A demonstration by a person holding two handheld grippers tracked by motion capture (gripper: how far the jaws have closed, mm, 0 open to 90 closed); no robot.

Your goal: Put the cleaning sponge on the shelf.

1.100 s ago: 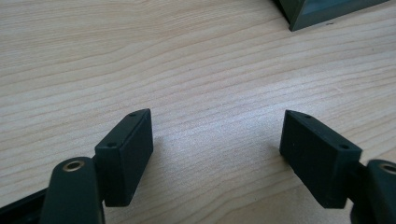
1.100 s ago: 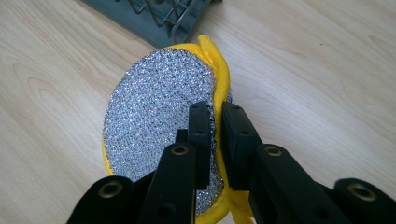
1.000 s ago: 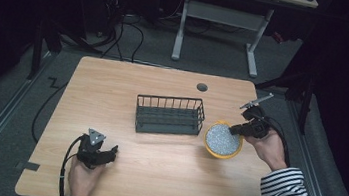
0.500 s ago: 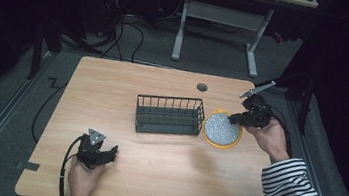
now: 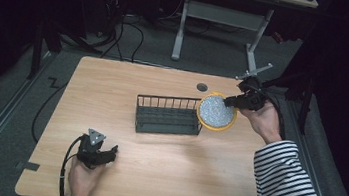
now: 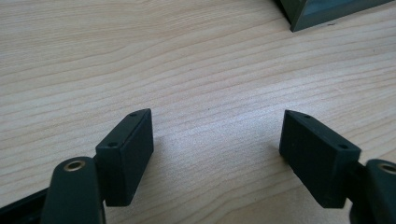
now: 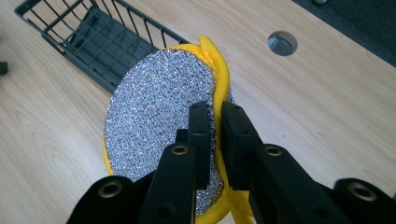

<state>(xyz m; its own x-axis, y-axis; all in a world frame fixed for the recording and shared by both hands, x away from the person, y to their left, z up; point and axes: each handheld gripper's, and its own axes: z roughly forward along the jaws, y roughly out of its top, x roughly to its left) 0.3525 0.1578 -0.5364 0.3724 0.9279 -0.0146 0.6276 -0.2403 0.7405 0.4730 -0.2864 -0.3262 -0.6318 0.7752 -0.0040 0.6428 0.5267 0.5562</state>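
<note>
A round yellow scouring sponge (image 5: 216,111) with a silver glittery face hangs above the table at the right end of the dark wire basket (image 5: 168,115). My right gripper (image 5: 235,103) is shut on its edge; in the right gripper view the jaws pinch the yellow rim of the sponge (image 7: 161,112) with the basket (image 7: 100,42) beyond it. Near the table's front left my left gripper (image 5: 111,151) rests low over the wood, open. Bare wood lies between its fingers (image 6: 128,154), and a corner of the basket (image 6: 327,9) shows at the top right.
A round cable hole (image 5: 202,87) is set in the tabletop behind the basket, and the hole (image 7: 282,43) also appears in the right gripper view. A white desk frame (image 5: 222,18) stands on the dark floor beyond the table. A cable (image 5: 65,170) trails from the left gripper.
The right gripper has lifted the sponge off the table and carried it up and left, toward the right end of the basket. The left gripper has stayed put.
</note>
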